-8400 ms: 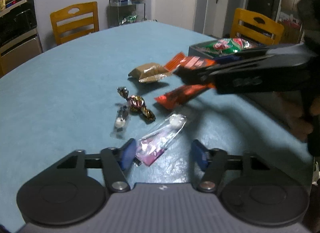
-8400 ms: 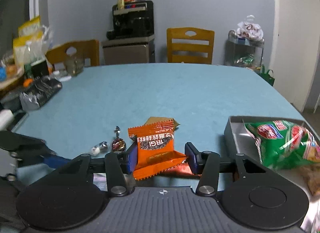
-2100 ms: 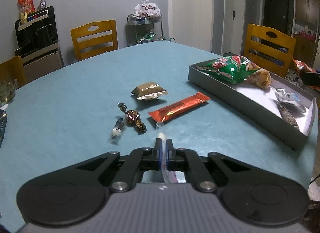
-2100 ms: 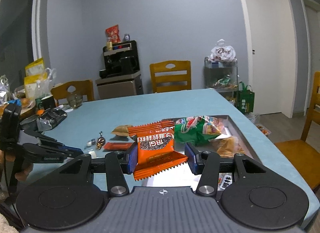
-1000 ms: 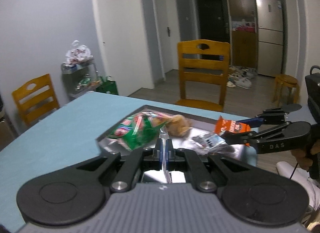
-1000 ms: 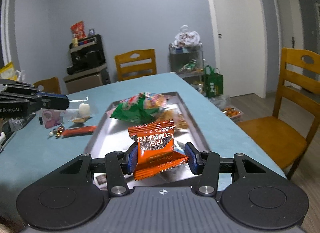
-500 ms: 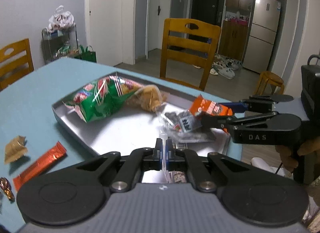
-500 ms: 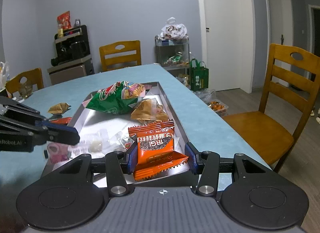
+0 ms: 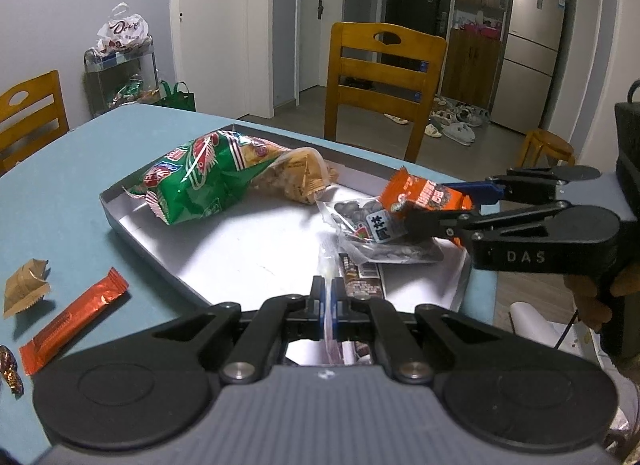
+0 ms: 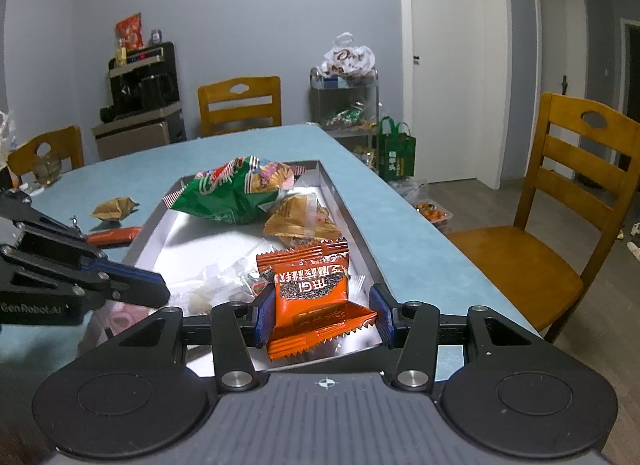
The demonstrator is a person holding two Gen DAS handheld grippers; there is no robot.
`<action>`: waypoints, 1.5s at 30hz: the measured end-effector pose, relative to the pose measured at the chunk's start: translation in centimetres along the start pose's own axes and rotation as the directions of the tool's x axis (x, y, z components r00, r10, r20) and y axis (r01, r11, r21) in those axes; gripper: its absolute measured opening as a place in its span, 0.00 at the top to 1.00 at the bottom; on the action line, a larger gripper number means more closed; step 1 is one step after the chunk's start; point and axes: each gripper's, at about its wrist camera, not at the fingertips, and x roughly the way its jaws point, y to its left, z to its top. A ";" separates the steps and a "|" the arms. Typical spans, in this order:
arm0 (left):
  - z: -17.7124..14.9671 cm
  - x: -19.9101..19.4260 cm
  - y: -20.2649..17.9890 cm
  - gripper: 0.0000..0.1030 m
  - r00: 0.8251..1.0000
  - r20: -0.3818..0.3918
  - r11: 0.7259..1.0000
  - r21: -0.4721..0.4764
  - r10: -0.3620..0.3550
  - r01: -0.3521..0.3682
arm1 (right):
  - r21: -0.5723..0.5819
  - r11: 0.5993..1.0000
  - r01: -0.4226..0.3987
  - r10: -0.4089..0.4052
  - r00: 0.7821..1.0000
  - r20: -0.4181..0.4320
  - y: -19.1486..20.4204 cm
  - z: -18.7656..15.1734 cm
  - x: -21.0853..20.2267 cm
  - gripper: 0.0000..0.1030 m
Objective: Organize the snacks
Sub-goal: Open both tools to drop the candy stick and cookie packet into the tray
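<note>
- In the left wrist view our left tongs (image 9: 328, 301) sit at the lower centre, clenched on a thin clear candy wrapper (image 9: 329, 319) that stands edge-on between the pads, over the near end of the grey tray (image 9: 132, 231).
- In the right wrist view our right tongs (image 10: 322, 315) grasp an orange snack packet (image 10: 312, 299) at the lower centre of the frame; the packet hangs over the near end of the same tray (image 10: 344, 205).
- The left view shows that packet at the right of the frame, just above a clear bag of dark snacks (image 9: 372, 225) lying in the tray.
- A green chip bag (image 9: 192, 181) and a tan packet (image 9: 300, 177) lie at the tray's far end, touching each other.
- On the blue worktop (image 9: 60, 185), at the lower left of the left view, we see a red bar (image 9: 74, 321), a small brown packet (image 9: 24, 291) and a foil-wrapped candy (image 9: 10, 369), all outside the tray.
- A wooden chair (image 9: 380, 81) stands beyond the worktop at upper centre.
</note>
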 end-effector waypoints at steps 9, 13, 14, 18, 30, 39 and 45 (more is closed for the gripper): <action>-0.1 0.7 -0.2 1.00 1.000 -0.004 1.000 0.011 0.020 -0.020 | -0.006 1.000 0.010 -0.010 1.000 -0.012 0.0 0.0 0.1 0.52; -0.1 0.7 -0.1 1.00 1.000 -0.005 1.000 0.007 0.029 -0.029 | 0.006 1.000 0.011 -0.011 1.000 -0.016 -0.1 0.2 0.2 0.51; -0.1 0.7 -0.1 1.00 0.999 -0.003 0.999 0.008 0.032 -0.032 | 0.008 1.000 0.008 -0.008 1.000 -0.017 -0.1 0.2 0.2 0.51; -0.1 0.6 0.0 1.00 0.999 -0.004 0.999 0.006 0.036 -0.036 | 0.006 1.000 0.002 -0.002 1.000 -0.017 0.0 0.3 0.2 0.51; -0.2 -0.1 0.5 0.31 0.998 0.019 0.998 -0.010 0.056 -0.056 | 0.013 1.000 -0.012 0.012 1.000 0.013 0.2 0.6 -0.8 0.33; -0.2 -2.2 0.8 0.07 0.984 0.117 0.991 -0.009 0.134 -0.133 | 0.027 0.999 -0.022 0.021 0.999 0.031 0.7 1.2 -1.4 0.13; -0.6 -3.0 1.8 0.06 0.976 0.118 0.983 -0.022 0.185 -0.184 | 0.029 0.999 -0.030 0.029 0.999 0.026 1.3 1.6 -1.4 0.10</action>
